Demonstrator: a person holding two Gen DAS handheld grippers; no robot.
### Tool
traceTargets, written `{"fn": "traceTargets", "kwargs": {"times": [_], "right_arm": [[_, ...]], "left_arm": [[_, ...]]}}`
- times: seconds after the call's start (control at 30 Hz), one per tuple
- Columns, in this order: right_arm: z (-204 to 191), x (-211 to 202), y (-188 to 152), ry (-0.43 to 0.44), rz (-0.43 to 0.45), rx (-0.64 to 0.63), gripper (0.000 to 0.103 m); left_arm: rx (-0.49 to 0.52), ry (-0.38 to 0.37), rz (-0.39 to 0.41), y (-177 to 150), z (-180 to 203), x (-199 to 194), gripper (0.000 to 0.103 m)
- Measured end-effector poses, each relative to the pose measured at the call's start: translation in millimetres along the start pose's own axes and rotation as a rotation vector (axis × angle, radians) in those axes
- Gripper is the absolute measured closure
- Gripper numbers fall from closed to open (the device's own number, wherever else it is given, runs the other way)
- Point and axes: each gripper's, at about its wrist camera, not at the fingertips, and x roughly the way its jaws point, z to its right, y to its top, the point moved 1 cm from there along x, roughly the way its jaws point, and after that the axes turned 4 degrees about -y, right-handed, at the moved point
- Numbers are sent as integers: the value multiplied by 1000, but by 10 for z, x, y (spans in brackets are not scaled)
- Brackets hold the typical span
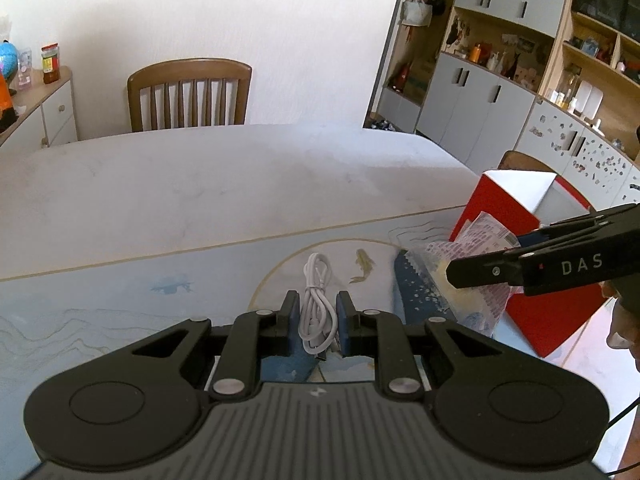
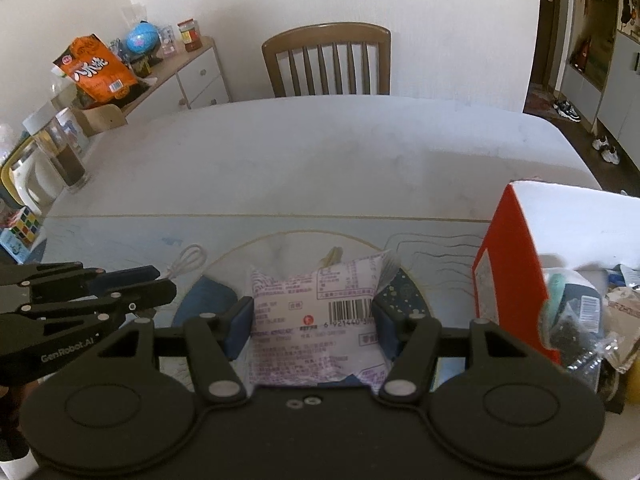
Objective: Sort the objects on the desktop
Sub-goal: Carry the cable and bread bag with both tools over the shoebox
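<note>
While both grippers angled down over the table [image 2: 320,152], the left gripper [image 1: 318,314] pinched a coiled white cable [image 1: 318,304] between nearly closed pads, and the right gripper [image 2: 314,320] clamped a sealed snack packet [image 2: 316,320] at about half width. Just right of the packet stood a red box [image 2: 508,280], partly cut off. Cluttered wrappers [image 2: 592,320] near the right edge were hard to make out.

The packet's [image 2: 316,320] near end is hidden behind the right gripper's body; its print is blurred.
</note>
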Motion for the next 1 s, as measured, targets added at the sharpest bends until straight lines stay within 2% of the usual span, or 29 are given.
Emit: {"fn": "traceTargets", "kwargs": {"times": [0.7, 1.0], "right_arm": [[283, -571, -51, -19, 67, 42, 41], [552, -779, -127, -54, 48, 59, 41]], "left_arm": [[19, -23, 70, 49, 277, -460, 85], [45, -39, 81, 100, 461, -515, 85]]}}
